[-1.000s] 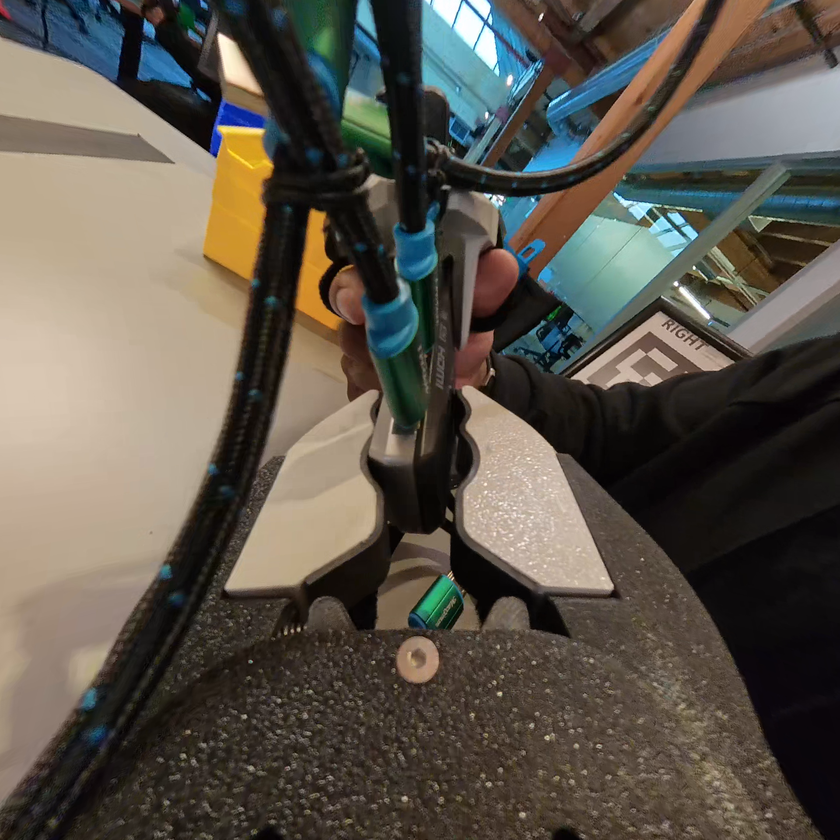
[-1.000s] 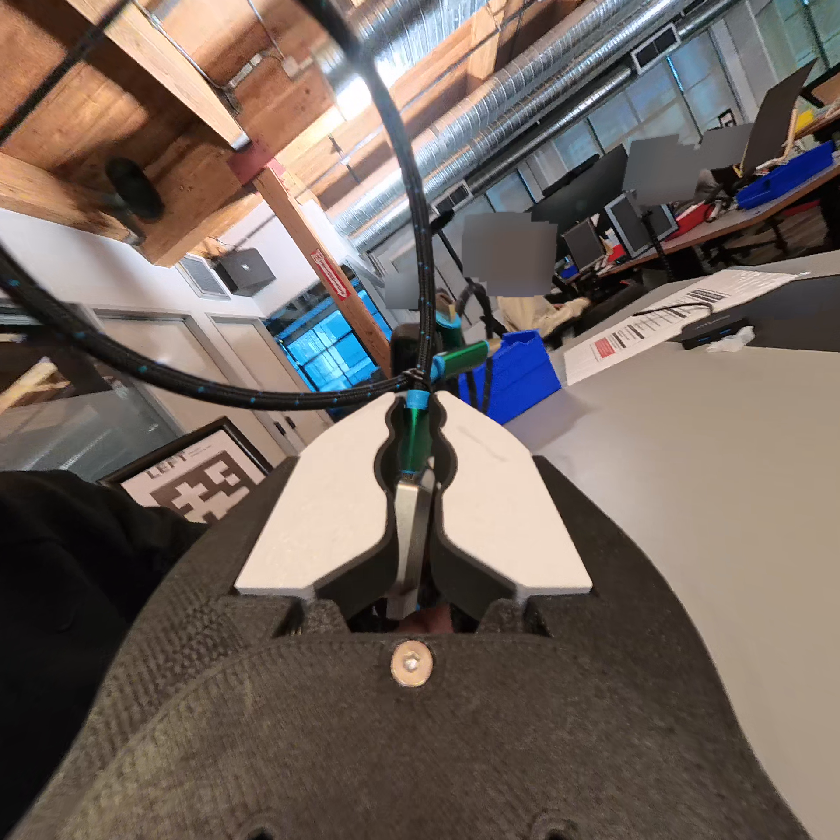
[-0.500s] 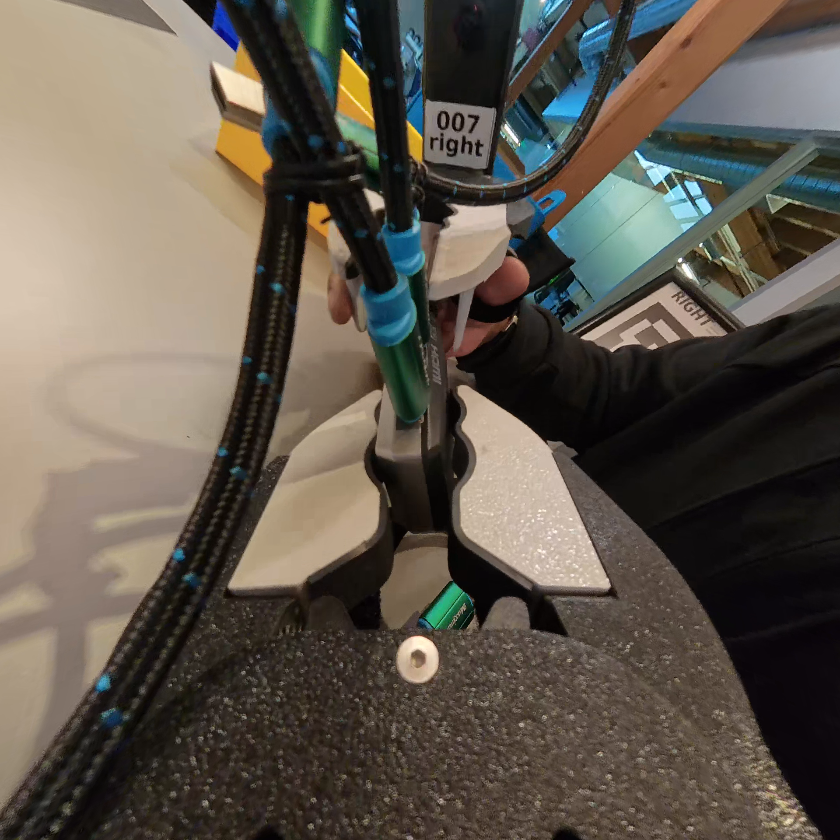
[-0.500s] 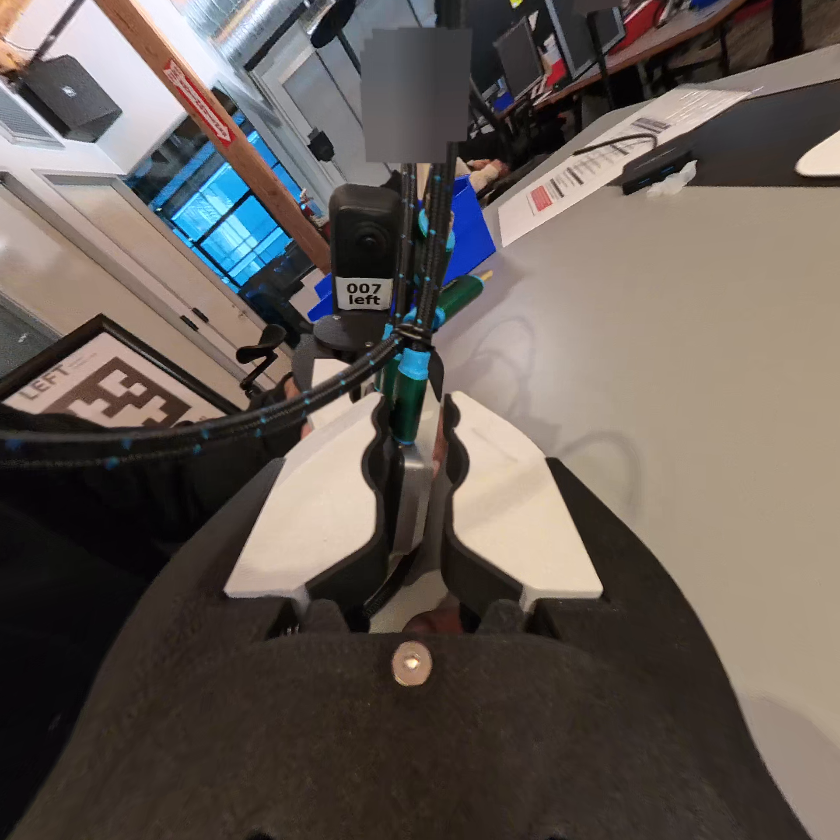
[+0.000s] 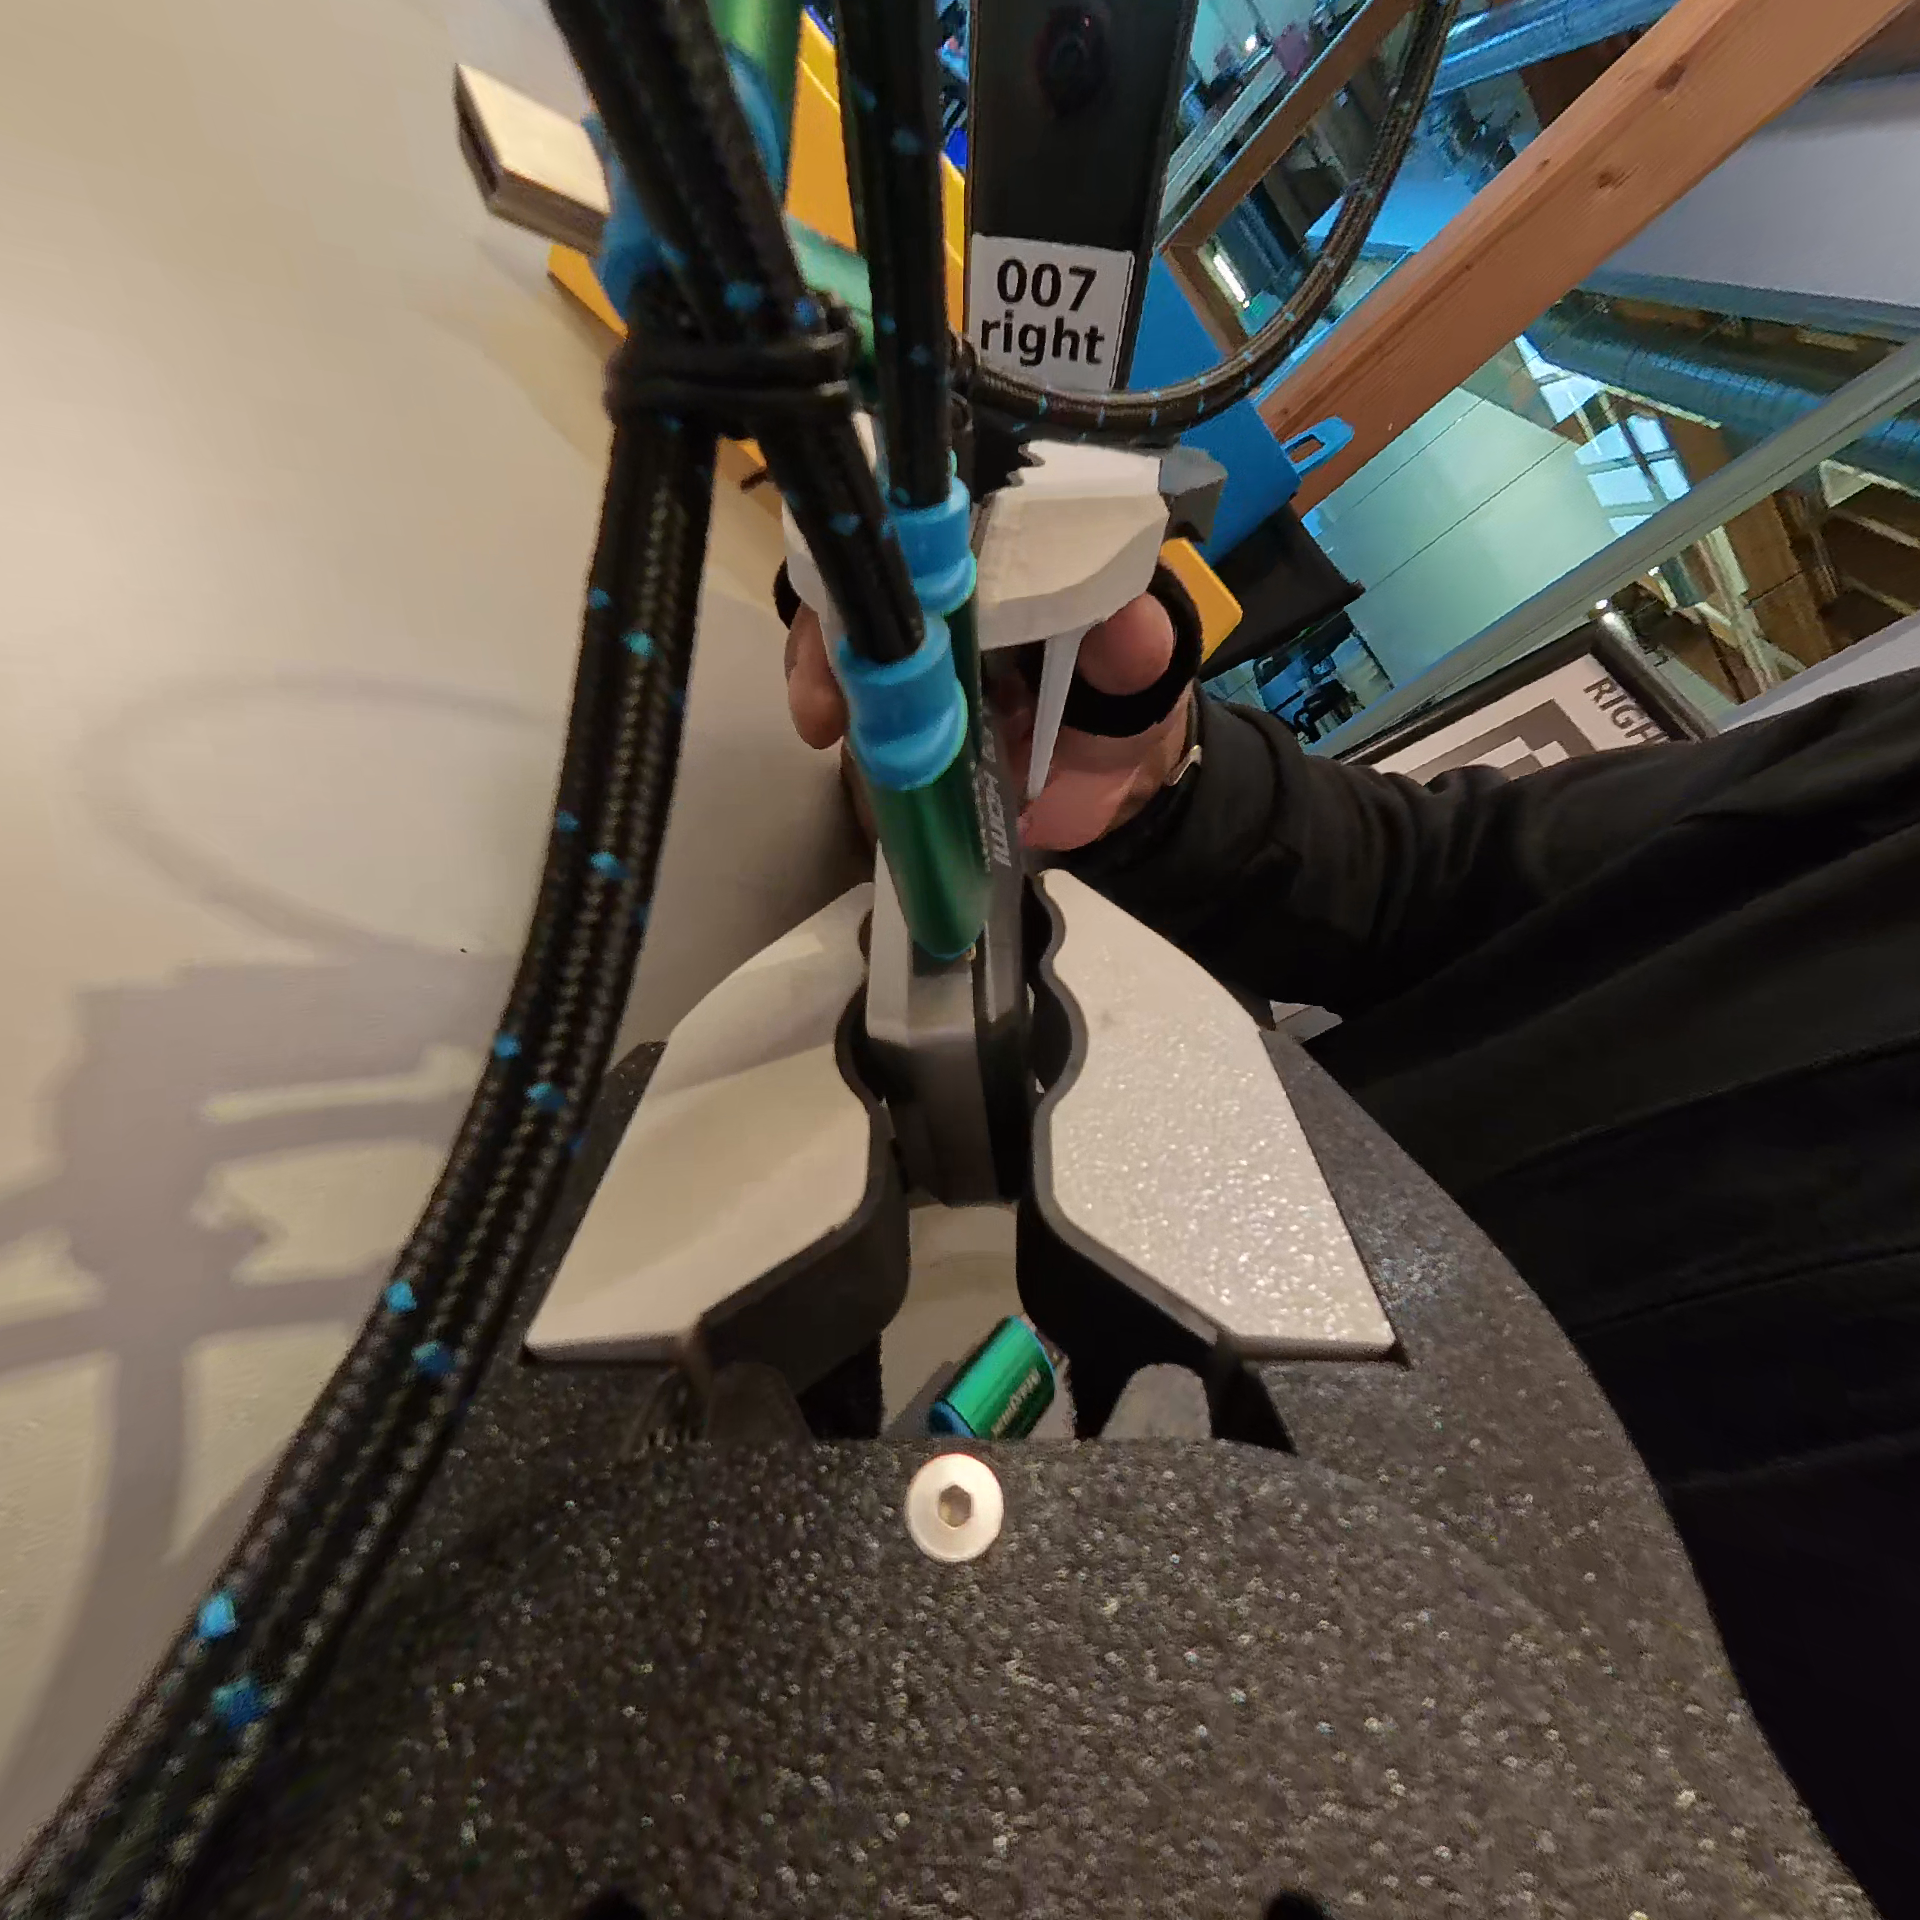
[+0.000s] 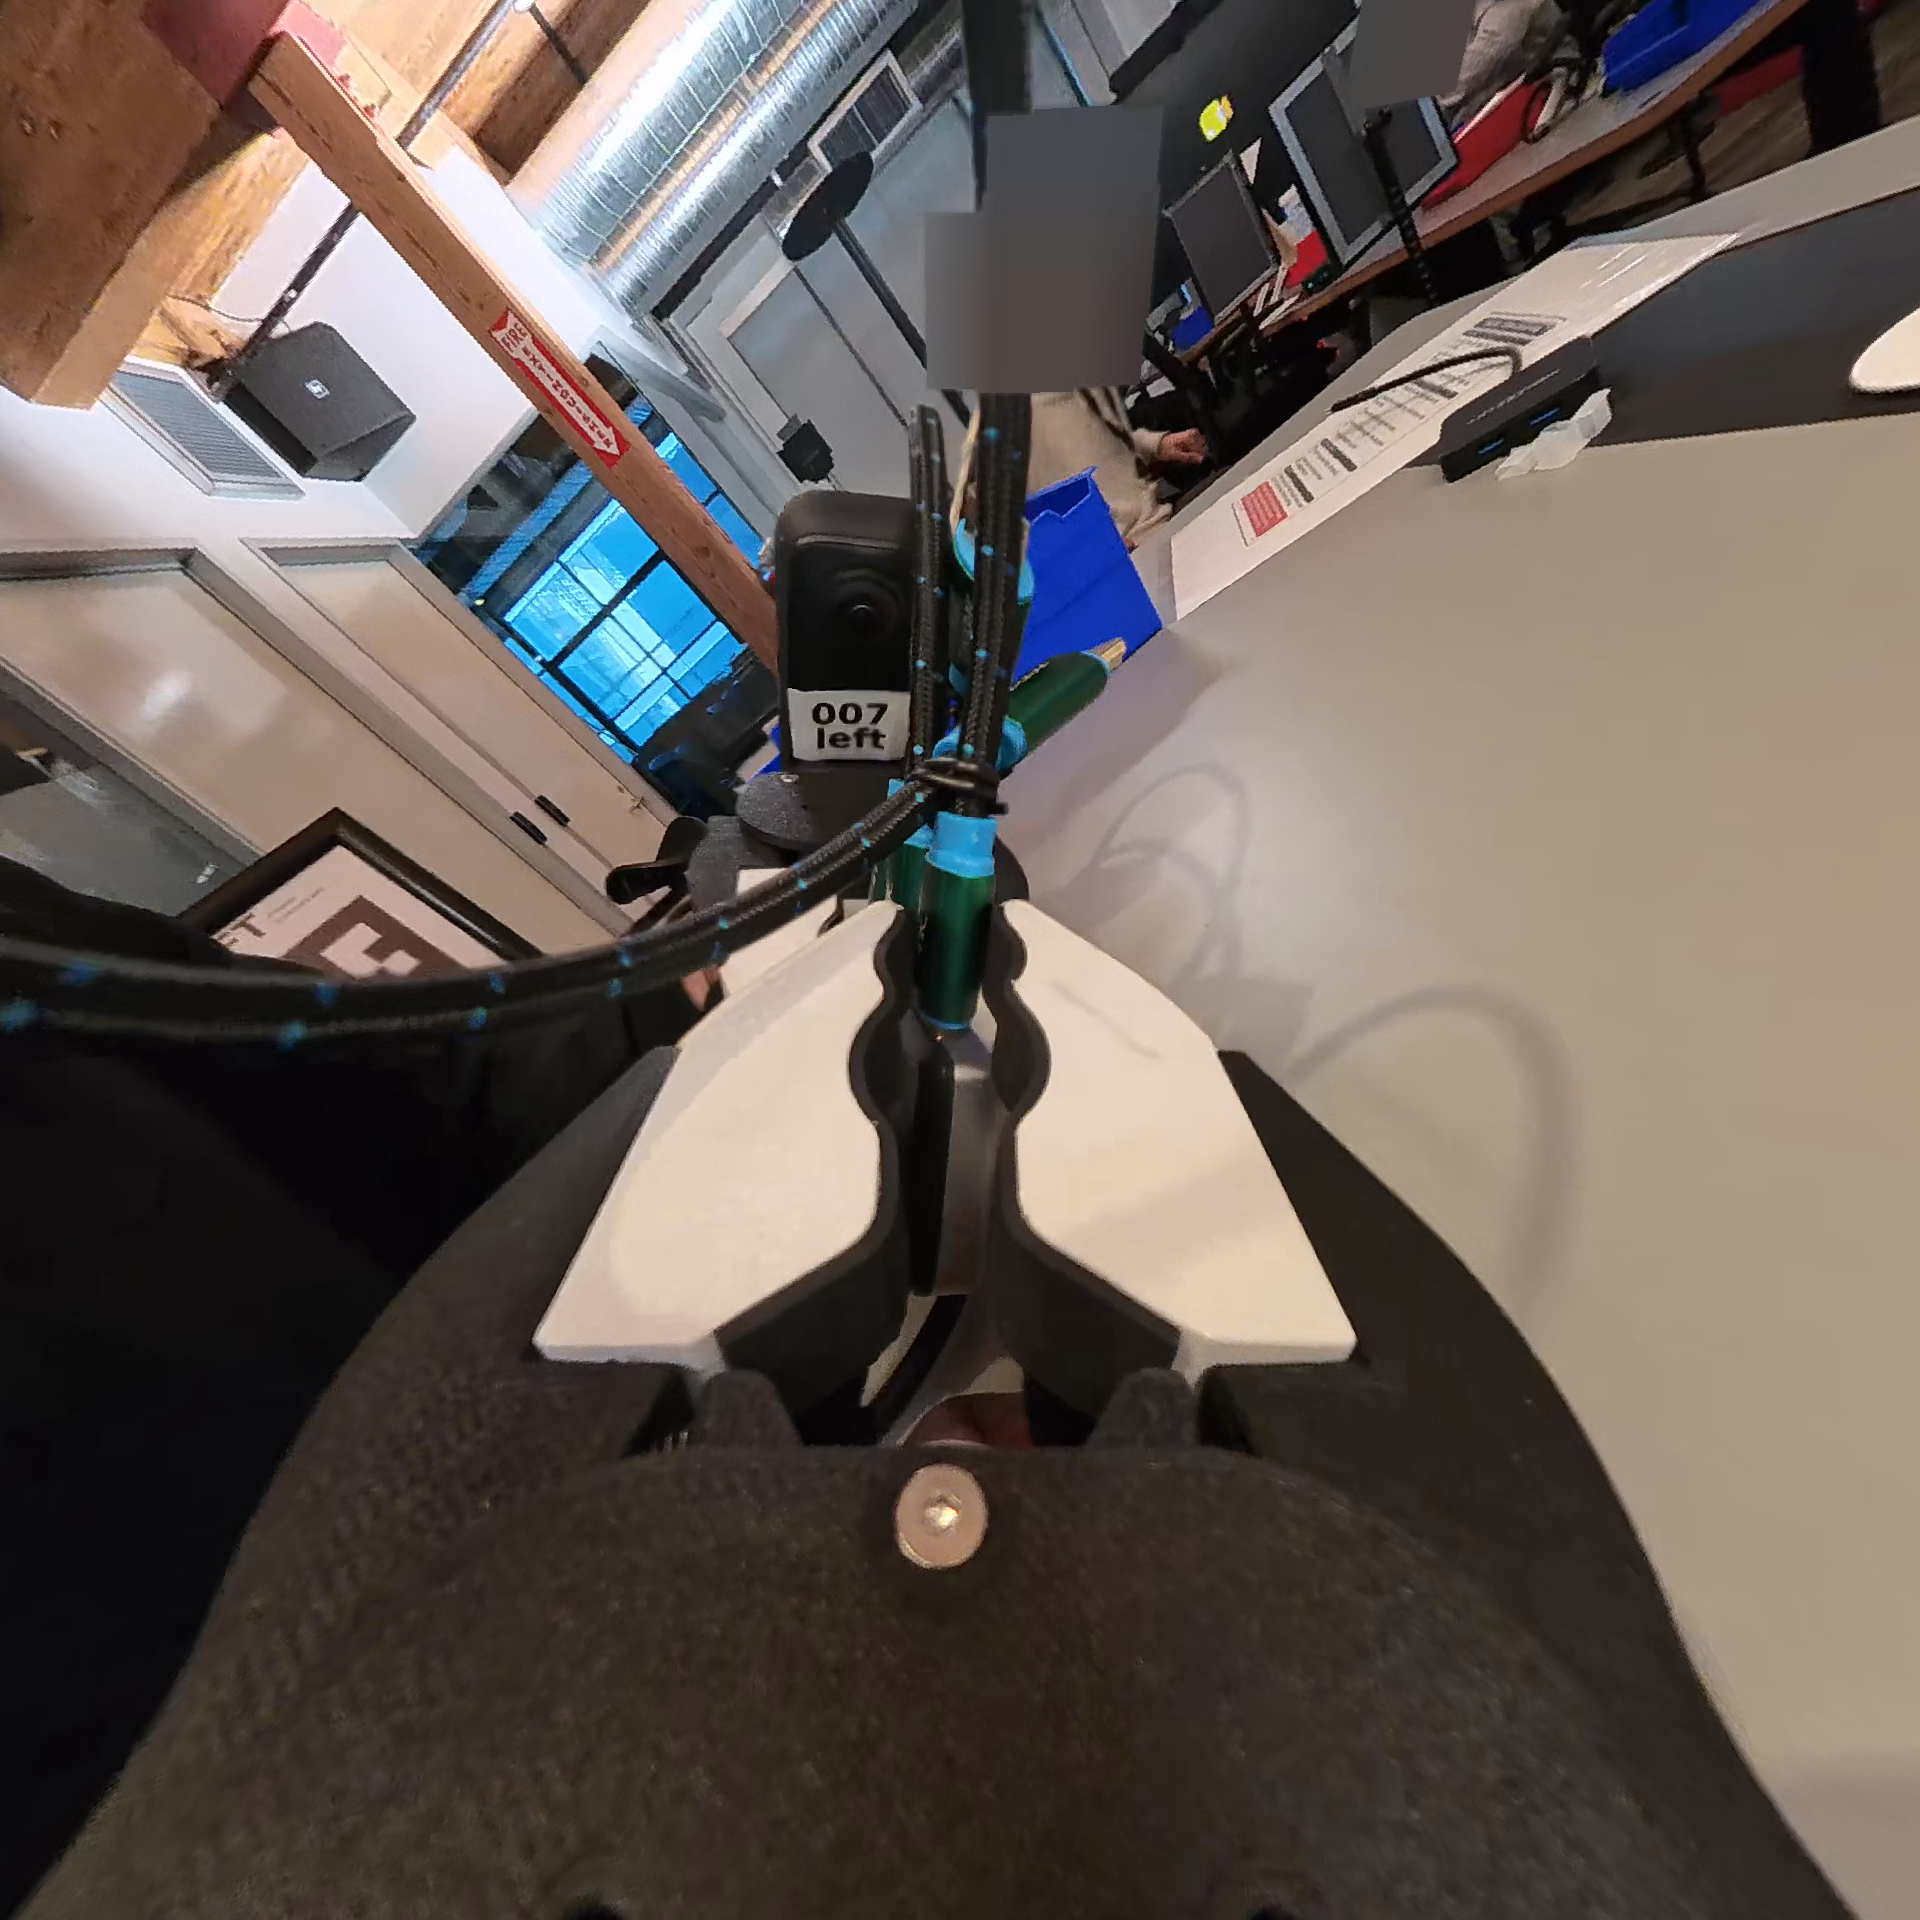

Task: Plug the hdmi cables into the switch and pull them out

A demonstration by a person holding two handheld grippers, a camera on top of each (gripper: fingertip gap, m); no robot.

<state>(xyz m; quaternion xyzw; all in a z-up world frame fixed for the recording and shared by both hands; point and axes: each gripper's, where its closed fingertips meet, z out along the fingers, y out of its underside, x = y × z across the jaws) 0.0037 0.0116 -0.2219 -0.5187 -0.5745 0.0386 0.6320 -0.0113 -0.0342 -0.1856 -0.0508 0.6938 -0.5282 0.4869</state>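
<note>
A flat grey and black HDMI switch (image 5: 940,1101) is held edge-on above the grey table (image 5: 260,623). My left gripper (image 5: 956,920) is shut on one end of it. My right gripper (image 6: 945,920) is shut on the other end of the switch (image 6: 966,1153), facing the left one. A green HDMI plug (image 5: 925,862) with a blue collar sits in the switch's top edge; it also shows in the right wrist view (image 6: 951,956). A second green plug (image 5: 992,1392) shows below the switch. Black braided cables (image 5: 499,1091) are tied in a bundle, with a loose plug (image 5: 525,166) sticking out.
A hand (image 5: 1101,748) grips the right tool beyond the switch. A yellow bin (image 5: 821,208) stands behind. In the right wrist view a blue bin (image 6: 1081,582), a printed sheet (image 6: 1351,457) and a small black hub (image 6: 1517,405) lie at the table's far side. The grippers' ends are close to 6 centimetres from one another.
Both grippers stayed shut on the switch while the whole bundle tilted and turned. The right view swung down from the ceiling to the table. The cables swung with it.
</note>
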